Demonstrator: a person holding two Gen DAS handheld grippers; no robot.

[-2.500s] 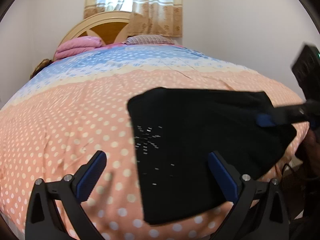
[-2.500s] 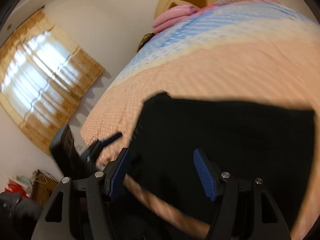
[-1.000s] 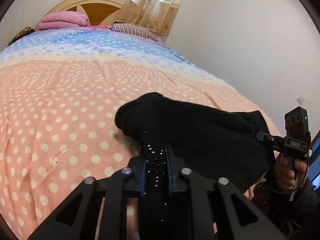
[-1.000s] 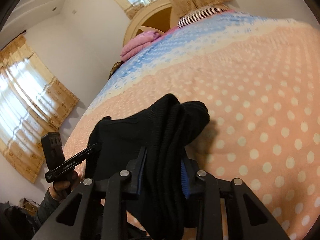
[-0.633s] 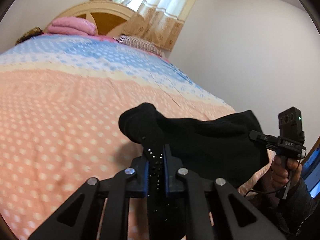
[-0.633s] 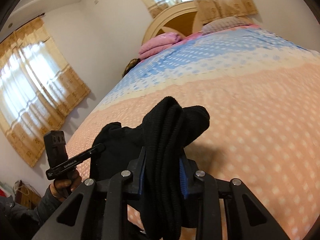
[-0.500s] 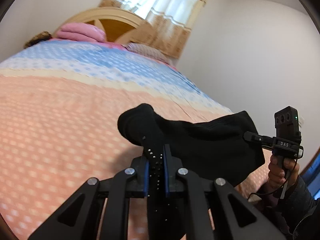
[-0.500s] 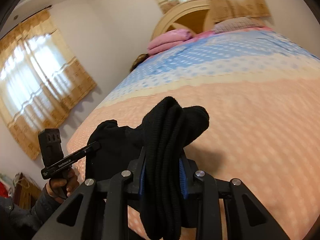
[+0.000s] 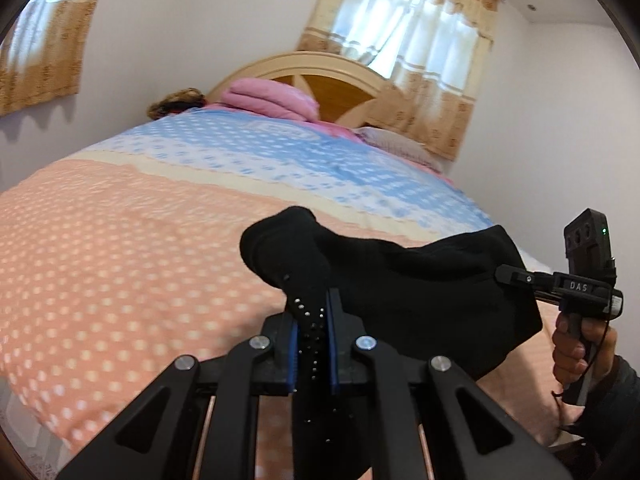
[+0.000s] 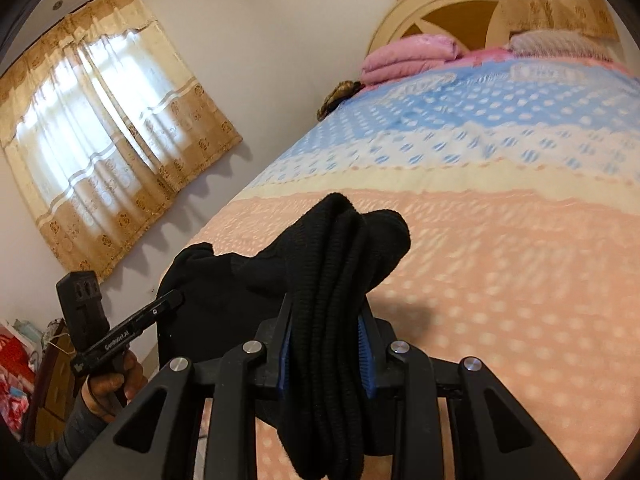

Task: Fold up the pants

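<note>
Pants: the black pants (image 9: 420, 292) hang lifted above the near, peach end of the bed, stretched between the two tools, with bunched ends poking up past each set of fingers.
Left tool: the left tool (image 9: 312, 344) is pressed together on a thin fold of the pants dotted with small shiny studs; its blue pads (image 9: 294, 352) squeeze the cloth from both sides.
Right tool: the right tool (image 10: 326, 356) is pinching a thicker, ribbed wad of the same cloth, which spills over in front and droops below the fingers.
Hands: in the left wrist view a hand (image 9: 576, 352) grips the right tool's handle at the far right; in the right wrist view the other hand (image 10: 112, 384) holds the left tool at lower left.
Bed: the quilt (image 9: 120, 248) is peach with pale dots near us, blue toward the headboard (image 9: 332, 80).
Bedding: folded pink bedding (image 9: 272, 98) lies at the head.
Windows: tan curtains (image 10: 108, 152) hang on the walls.
</note>
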